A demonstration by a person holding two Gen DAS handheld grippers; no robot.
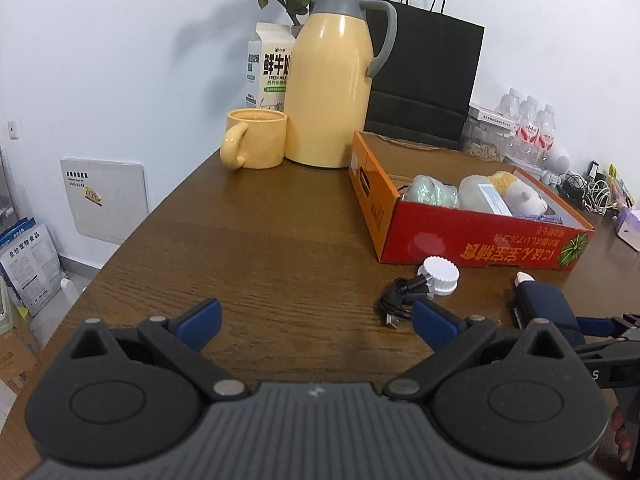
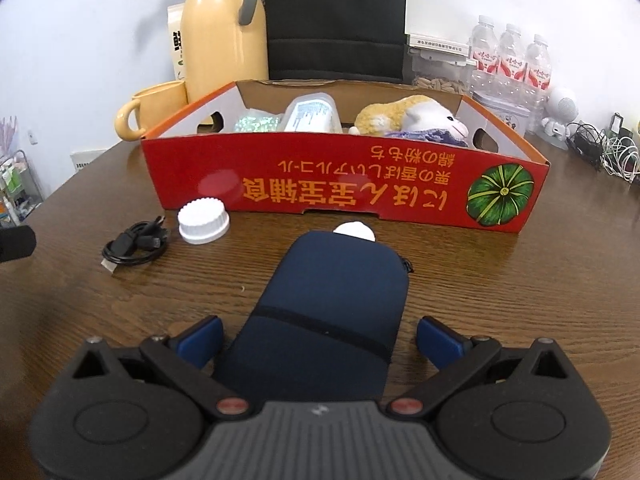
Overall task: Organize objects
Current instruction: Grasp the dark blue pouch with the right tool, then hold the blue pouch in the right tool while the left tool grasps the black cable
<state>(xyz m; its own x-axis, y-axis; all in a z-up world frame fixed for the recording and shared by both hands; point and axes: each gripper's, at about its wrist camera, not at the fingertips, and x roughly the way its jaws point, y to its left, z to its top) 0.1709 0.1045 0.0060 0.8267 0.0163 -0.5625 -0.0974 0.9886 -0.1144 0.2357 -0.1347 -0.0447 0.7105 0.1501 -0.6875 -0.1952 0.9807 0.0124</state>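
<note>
Only the right wrist view shows the navy blue pouch in full: a soft, rounded case with a dark seam across it, lying flat on the wooden table between the spread fingers of the right gripper, which do not touch it. A white rounded object peeks out past its far end, just in front of the red cardboard box.

The left wrist view catches just a corner of the pouch at its right edge, but shows more of the yellow mug, the yellow thermos jug and the milk carton at the table's far side. The left gripper hangs wide apart over bare wood.

Both views show the white cap touching the coiled black USB cable, left of the pouch. Inside the box lie a plush sheep and a plastic container.
</note>
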